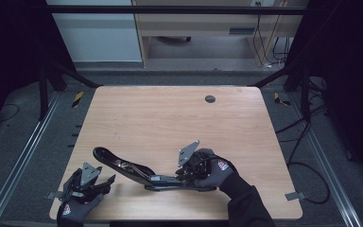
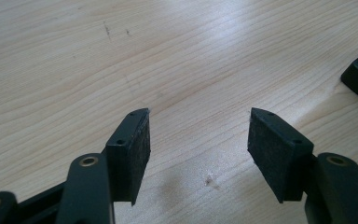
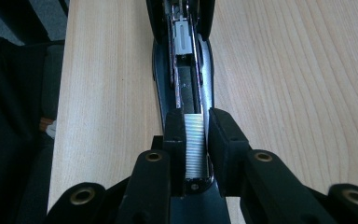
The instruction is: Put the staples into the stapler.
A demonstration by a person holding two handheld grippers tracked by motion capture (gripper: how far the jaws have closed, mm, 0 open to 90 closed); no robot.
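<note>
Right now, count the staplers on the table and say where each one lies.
1. The open stapler lies near the table's front edge, between the two hands; the right hand-held gripper is shut on a staple strip in its channel.

Light wood table [image 1: 170, 118] with rounded corners, visible grain, a few faint scuffs. Round dark grommet hole [image 1: 210, 99] near the far edge, right of centre. Black stapler [image 1: 137, 171] lies opened out flat on the near part, its top arm swung up toward the left. Rest of the tabletop bare. Grey floor [image 1: 38, 146] around the table.
</note>
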